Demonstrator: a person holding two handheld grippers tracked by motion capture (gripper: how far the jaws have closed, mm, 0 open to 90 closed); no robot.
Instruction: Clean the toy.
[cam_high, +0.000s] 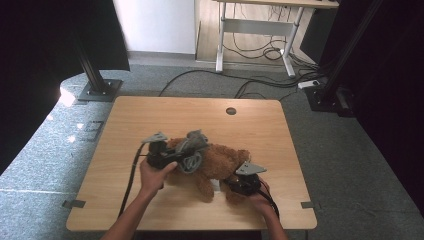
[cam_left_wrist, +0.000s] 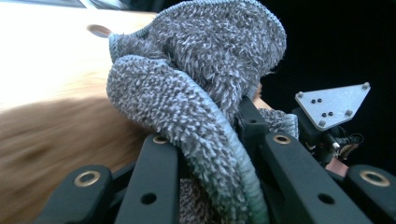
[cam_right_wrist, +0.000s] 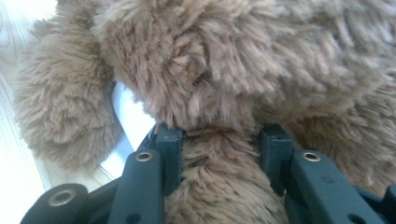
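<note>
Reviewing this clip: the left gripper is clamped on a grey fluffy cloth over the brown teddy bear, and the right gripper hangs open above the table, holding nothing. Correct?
Not quite. The right gripper is not empty: the right gripper view shows its jaws closed on a limb of the teddy bear. The rest holds: the left gripper is clamped on the grey fluffy cloth over the bear.

Left tool (cam_left_wrist: 212, 140) tips buried under the grey towel (cam_left_wrist: 201, 79) in the left gripper view, so the contact point can't be seen. Brown teddy bear (cam_left_wrist: 51, 144) beside it is a blur there, cut off by the left edge. In the right gripper view the bear's limb (cam_right_wrist: 219, 186) runs off the bottom edge; which limb, can't tell. White tag (cam_right_wrist: 133, 121) is half hidden behind fur. In the high view the bear's face (cam_high: 182, 150) is covered by towel and left tool. Both forearms are cut by the bottom edge.
</note>
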